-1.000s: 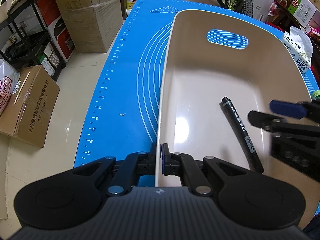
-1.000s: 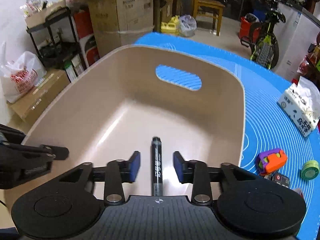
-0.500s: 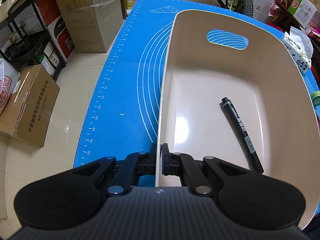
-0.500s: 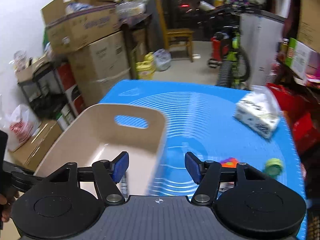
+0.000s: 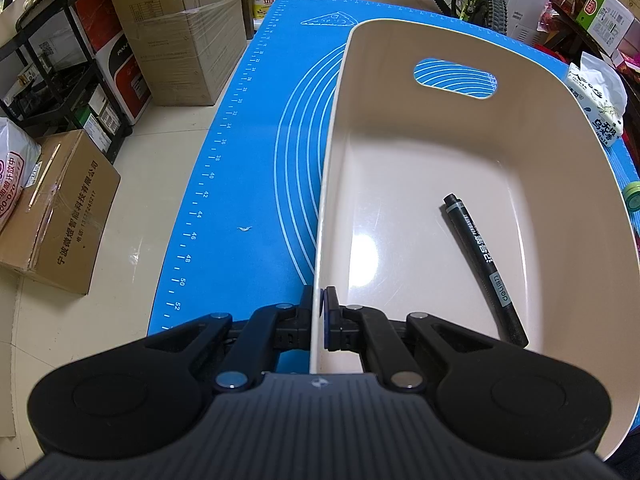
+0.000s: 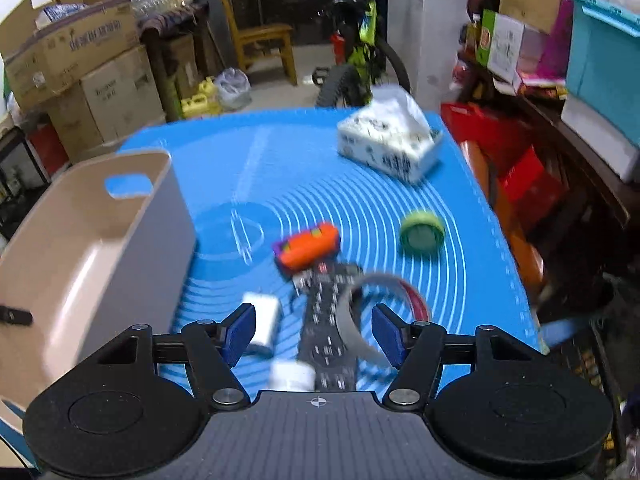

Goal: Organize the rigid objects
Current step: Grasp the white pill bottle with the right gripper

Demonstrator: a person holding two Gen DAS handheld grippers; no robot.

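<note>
My left gripper [image 5: 321, 312] is shut on the near left rim of the beige bin [image 5: 560, 128]. A black marker [image 5: 482, 262] lies on the bin's floor at the right. My right gripper [image 6: 316, 330] is open and empty, above a black remote [image 6: 330, 320] and a grey and red band [image 6: 360, 300] on the blue mat [image 6: 320, 168]. A white block [image 6: 264, 318] lies by its left finger. An orange and purple toy [image 6: 306, 246] and a green tape roll [image 6: 422, 234] lie further out. The bin [image 6: 92, 248] stands to the left.
A tissue pack [image 6: 390, 144] sits at the mat's far right; it also shows in the left wrist view [image 5: 598, 108]. Cardboard boxes [image 5: 56, 208] and a shelf stand on the floor to the left. The table's right edge drops off beside red crates [image 6: 516, 160].
My right gripper has left the marker in the bin, swung right out of the bin and opened wider, now over the loose items on the mat. The left gripper has not moved.
</note>
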